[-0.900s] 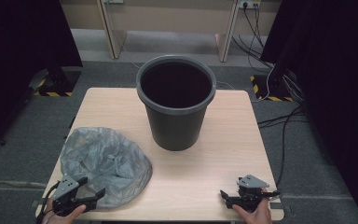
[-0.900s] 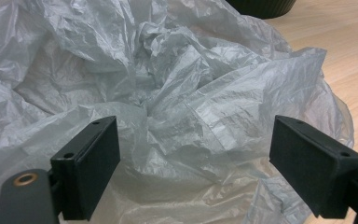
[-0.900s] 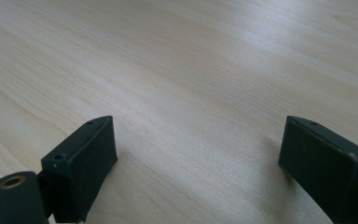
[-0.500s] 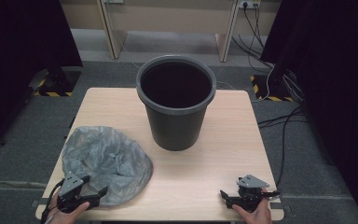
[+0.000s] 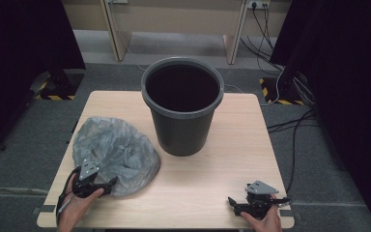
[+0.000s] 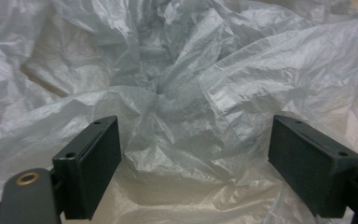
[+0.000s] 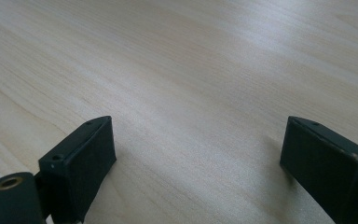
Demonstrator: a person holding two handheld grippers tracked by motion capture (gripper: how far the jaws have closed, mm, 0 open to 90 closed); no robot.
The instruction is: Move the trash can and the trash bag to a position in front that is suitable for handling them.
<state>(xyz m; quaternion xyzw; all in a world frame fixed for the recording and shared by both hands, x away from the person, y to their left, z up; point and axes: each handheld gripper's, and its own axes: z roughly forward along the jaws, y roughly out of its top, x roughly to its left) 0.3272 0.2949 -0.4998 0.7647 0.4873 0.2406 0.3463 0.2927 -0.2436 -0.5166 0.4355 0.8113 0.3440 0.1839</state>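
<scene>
Crinkled translucent plastic bag (image 5: 116,154), matt wood-grain table (image 5: 207,193), smooth plastic bucket (image 5: 182,125).

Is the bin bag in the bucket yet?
Not yet. The crumpled grey plastic bag lies on the wooden table beside the dark grey plastic bucket. The left gripper is at its edge, jaws open. Grabbing and fitting it remain.

You have a crumpled, see-through grey plastic bag (image 5: 116,153) lying on a counter (image 5: 212,183) of pale wood with a fine light grain, and a dark grey bucket (image 5: 182,121) whose inside looks almost black. Your left gripper (image 5: 107,184) and right gripper (image 5: 233,205) are both black, the right one topped by a grey plate. The floor (image 5: 328,159) around you is dark grey carpet with yellow-and-black striped tape at two spots.
</scene>
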